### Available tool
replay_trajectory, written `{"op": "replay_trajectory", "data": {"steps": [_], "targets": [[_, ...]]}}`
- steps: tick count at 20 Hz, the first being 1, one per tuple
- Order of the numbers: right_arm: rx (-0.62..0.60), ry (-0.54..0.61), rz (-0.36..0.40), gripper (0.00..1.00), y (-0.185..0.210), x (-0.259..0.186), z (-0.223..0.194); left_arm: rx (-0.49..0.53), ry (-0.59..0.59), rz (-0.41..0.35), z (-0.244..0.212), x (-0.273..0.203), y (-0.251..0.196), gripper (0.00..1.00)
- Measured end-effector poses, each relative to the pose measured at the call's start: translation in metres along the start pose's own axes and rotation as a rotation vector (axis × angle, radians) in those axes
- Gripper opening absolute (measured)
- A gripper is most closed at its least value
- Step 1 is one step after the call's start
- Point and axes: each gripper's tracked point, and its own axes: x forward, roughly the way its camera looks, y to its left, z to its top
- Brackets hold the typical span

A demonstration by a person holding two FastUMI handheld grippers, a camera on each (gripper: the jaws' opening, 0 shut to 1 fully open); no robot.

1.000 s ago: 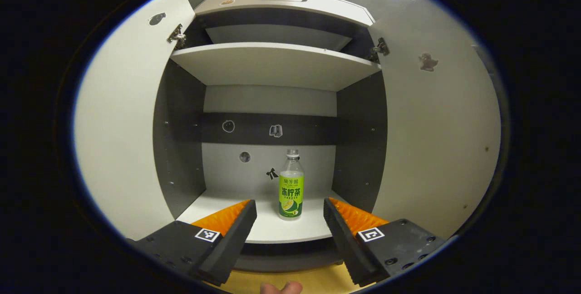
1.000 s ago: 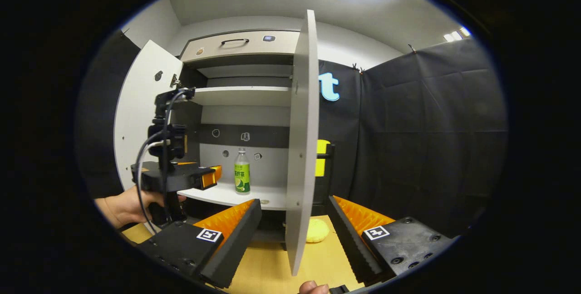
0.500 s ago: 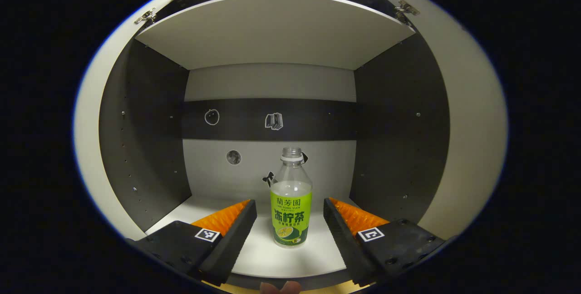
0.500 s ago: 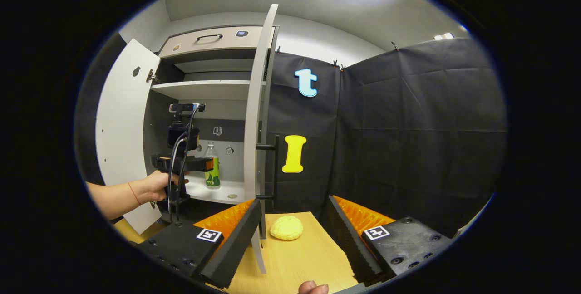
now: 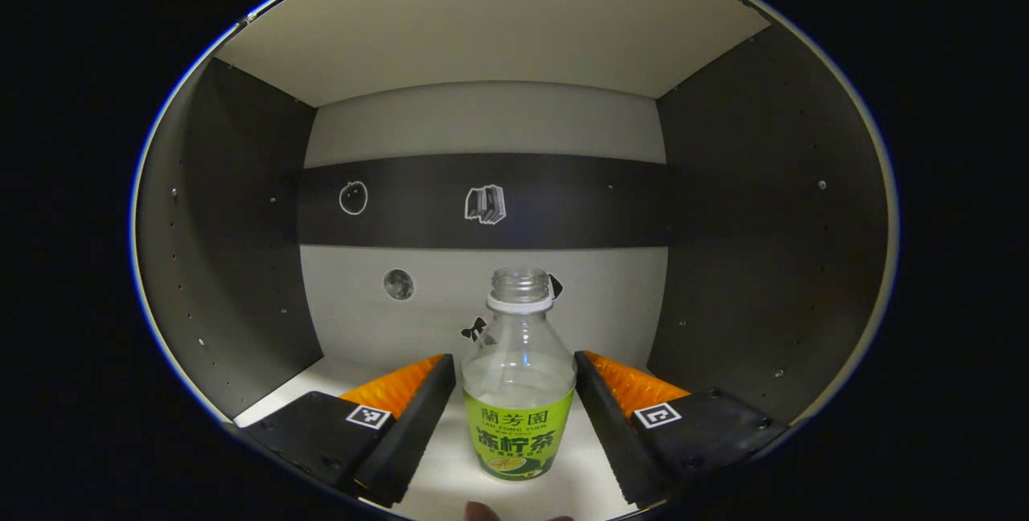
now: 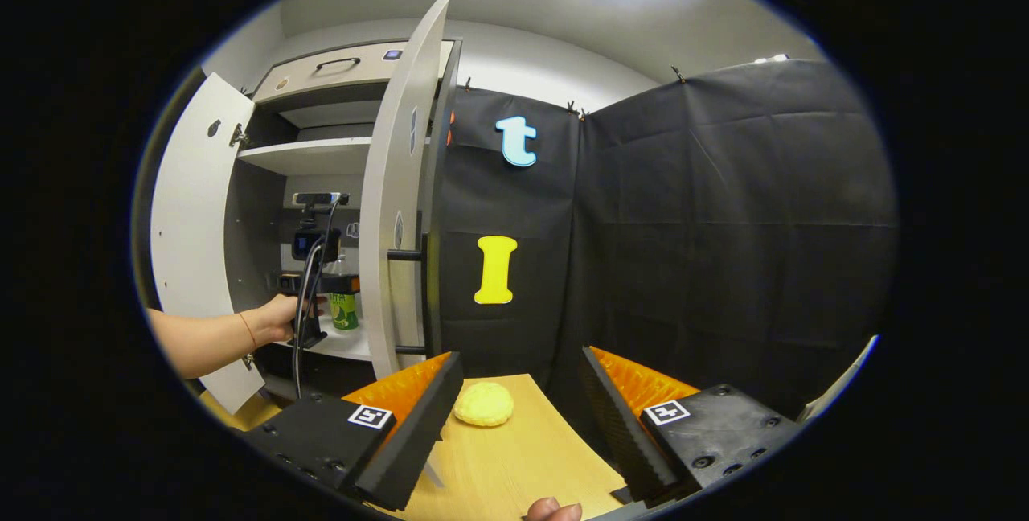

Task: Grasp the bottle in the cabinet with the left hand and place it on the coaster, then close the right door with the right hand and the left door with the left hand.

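A: Grasping the bottle (image 5: 518,392) is the step judged to be in hand. In the left gripper view the left gripper (image 5: 514,392) is seen inside the cabinet (image 5: 241,264), its jaws spread wide, and the bottle is framed upright between them on the lower shelf (image 5: 338,372). Whether the pads already touch the plastic cannot be told; no squeeze is visible.

B: What is called for next?

A: A closing of the jaws on the bottle's body is judged to be needed, then a lift clear of the shelf and a carry out to the coaster (image 6: 484,406), which is taken to be the yellow round pad lying on the wooden table (image 6: 522,465) in the right gripper view.

B: And the other hand?

A: The right gripper (image 6: 518,416) is held wide open above the table, nothing between its fingers, well apart from the cabinet. From there the left gripper (image 6: 317,284) is seen farther off at the shelf, gripped by a hand (image 6: 281,316).

B: How is everything counted?

A: One bottle is counted, uncapped by the look of its neck. One coaster is counted. Two doors are counted, the left door (image 6: 189,231) and the right door (image 6: 398,207), both swung open. Two grippers are counted. Closing the doors is judged not yet begun.
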Motion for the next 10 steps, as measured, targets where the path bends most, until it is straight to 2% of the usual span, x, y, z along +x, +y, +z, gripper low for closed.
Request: {"op": "replay_trajectory", "data": {"steps": [1, 2, 6, 10], "targets": [[-0.001, -0.003, 0.000, 0.98, 0.000, 0.000, 0.000, 0.001, 0.005, 0.005, -0.001, 0.001, 0.000, 0.92], [-0.003, -0.005, -0.001, 0.98, 0.000, 0.001, 0.000, 0.003, -0.003, -0.001, 0.000, 0.001, 0.000, 0.81], [0.010, -0.002, 0.005, 0.98, 0.002, 0.001, 0.000, 0.013, -0.020, -0.013, 0.009, -0.010, 0.001, 0.78], [0.012, -0.021, 0.021, 0.98, 0.004, 0.000, 0.003, 0.027, -0.054, -0.051, 0.027, -0.046, 0.004, 0.77]]}}
